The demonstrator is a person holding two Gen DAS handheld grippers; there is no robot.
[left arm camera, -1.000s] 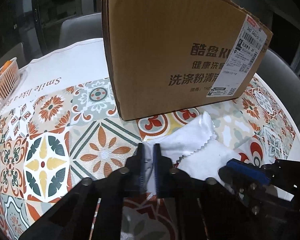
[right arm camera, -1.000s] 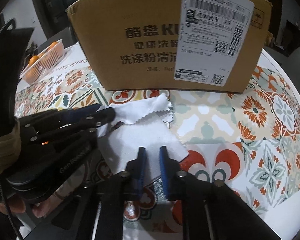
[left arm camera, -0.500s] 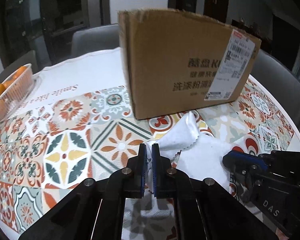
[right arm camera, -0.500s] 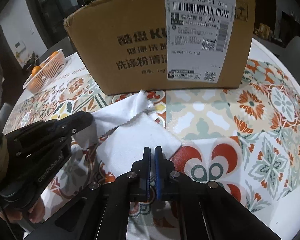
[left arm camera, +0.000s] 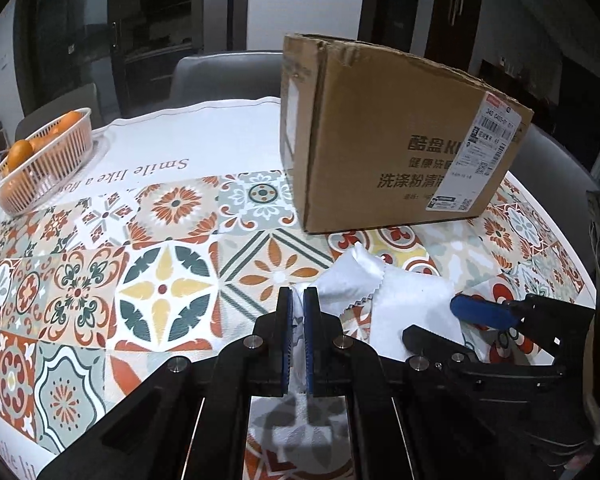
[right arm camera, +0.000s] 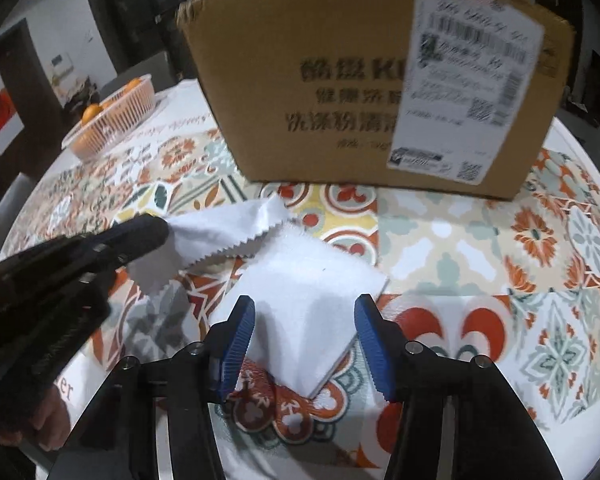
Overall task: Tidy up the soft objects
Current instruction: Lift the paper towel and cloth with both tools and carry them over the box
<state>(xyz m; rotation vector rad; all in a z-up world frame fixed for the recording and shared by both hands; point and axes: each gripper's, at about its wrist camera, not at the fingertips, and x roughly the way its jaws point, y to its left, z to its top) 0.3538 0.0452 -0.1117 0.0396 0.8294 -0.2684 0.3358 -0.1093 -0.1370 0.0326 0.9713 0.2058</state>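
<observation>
White cloth [left arm camera: 352, 284] is pinched in the left gripper [left arm camera: 296, 320]: pads nearly together with fabric bunched between them, so it is clenched on one corner. That corner rides off the table [left arm camera: 164, 292] and the cloth drapes from it toward the right; the zigzag edge curls over, which reads as a fold or lift in progress rather than a finished placement.

Right gripper [right arm camera: 304, 336] is released: blue pads spread wide, straddling the near corner of the cloth's flat part [right arm camera: 300, 300], nothing between them. It hovers low over that corner; I can't tell if the tips touch the fabric. My read: it is lined up either to take the second corner or to pin the flat part while the left pulls. Right view is motion-blurred, so fine detail there is weak.

Cloth lies on the patterned table, just in front of the box [left arm camera: 400, 140], not touching it. Box top isn't visible from either camera, so whether it's the destination is a guess.

Basket [left arm camera: 40, 160] with oranges sits well apart at far left, not involved.

Risk: thin, limp fabric, a one-corner grip will let it slump and unfold.
</observation>
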